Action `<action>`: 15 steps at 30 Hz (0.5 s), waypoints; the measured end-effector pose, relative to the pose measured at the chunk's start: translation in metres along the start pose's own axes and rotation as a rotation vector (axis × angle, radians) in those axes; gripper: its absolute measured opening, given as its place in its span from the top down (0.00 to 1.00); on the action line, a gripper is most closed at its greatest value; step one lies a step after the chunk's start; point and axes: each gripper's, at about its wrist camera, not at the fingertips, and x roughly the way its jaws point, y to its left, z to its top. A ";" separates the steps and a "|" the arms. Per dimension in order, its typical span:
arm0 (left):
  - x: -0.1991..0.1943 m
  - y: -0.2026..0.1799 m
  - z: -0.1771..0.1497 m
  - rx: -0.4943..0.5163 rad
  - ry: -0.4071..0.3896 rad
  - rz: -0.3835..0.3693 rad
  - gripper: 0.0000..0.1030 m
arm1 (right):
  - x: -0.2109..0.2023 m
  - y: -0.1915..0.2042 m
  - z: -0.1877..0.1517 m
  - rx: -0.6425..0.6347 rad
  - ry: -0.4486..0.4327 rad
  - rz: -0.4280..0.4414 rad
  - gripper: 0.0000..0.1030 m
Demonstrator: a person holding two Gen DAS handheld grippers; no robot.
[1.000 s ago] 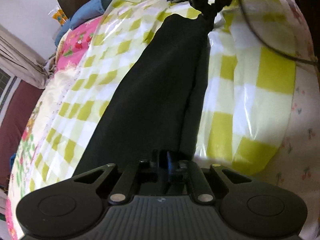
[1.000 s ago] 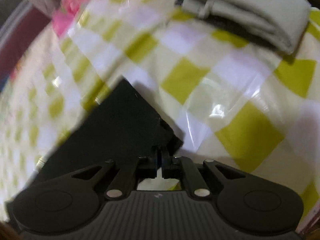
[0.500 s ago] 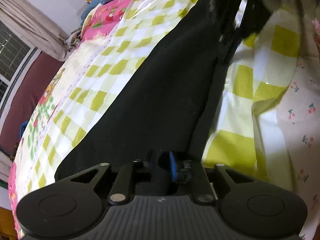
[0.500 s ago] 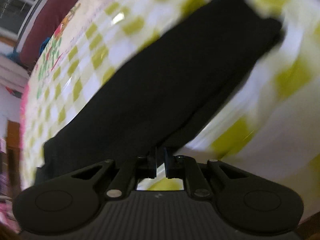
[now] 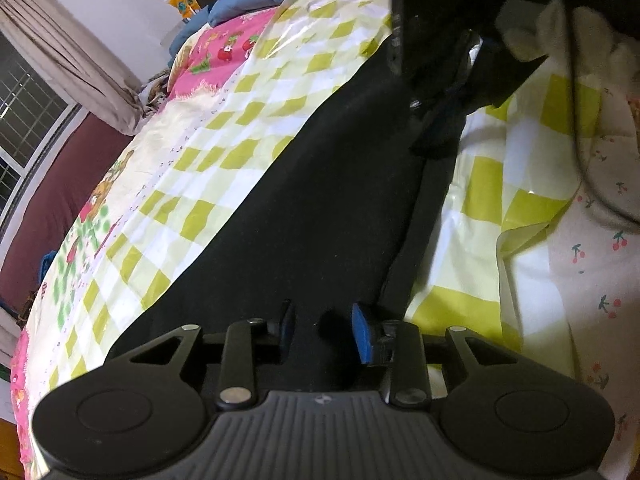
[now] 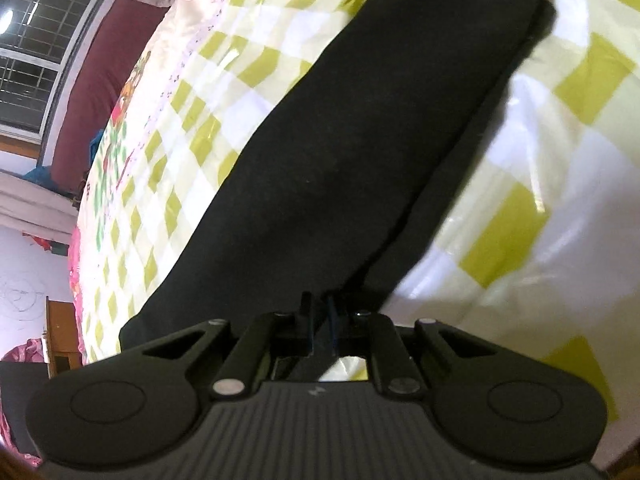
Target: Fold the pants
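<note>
Yellow-checked plastic sheet (image 5: 248, 128) covers a bed by a barred window (image 5: 24, 120); black pants (image 5: 320, 200) lie along it. Left gripper (image 5: 322, 330) jaws are opening, cloth between them. Right view: right gripper (image 6: 319, 326) pinches the pants' near end; the cloth's folds are too dark to read.

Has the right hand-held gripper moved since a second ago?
Yes. The right hand-held gripper, shut on the black pants, swung away from the grey folded clothes toward the window side.
</note>
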 end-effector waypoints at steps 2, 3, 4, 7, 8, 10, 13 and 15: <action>0.001 -0.001 0.001 -0.012 0.002 -0.002 0.55 | 0.012 0.001 0.001 -0.004 0.010 -0.013 0.89; 0.001 -0.001 0.001 -0.019 0.004 -0.003 0.55 | 0.017 -0.001 0.002 0.007 0.020 -0.012 0.89; 0.001 -0.002 0.002 -0.024 0.006 -0.004 0.55 | 0.019 -0.003 0.002 0.026 0.028 -0.012 0.89; 0.000 -0.004 0.004 -0.037 0.001 -0.003 0.54 | 0.012 -0.010 0.005 0.065 0.037 0.003 0.89; -0.001 -0.004 0.005 -0.042 0.000 -0.005 0.54 | 0.008 -0.011 0.006 0.064 0.036 -0.006 0.87; 0.001 -0.004 0.006 -0.048 -0.001 -0.005 0.54 | 0.004 -0.013 0.008 0.070 0.038 -0.004 0.83; 0.003 -0.005 0.008 -0.053 -0.001 -0.006 0.54 | 0.007 -0.019 0.012 0.106 0.033 -0.003 0.79; 0.003 -0.005 0.008 -0.053 -0.007 -0.007 0.54 | 0.010 -0.023 0.012 0.139 0.027 0.020 0.78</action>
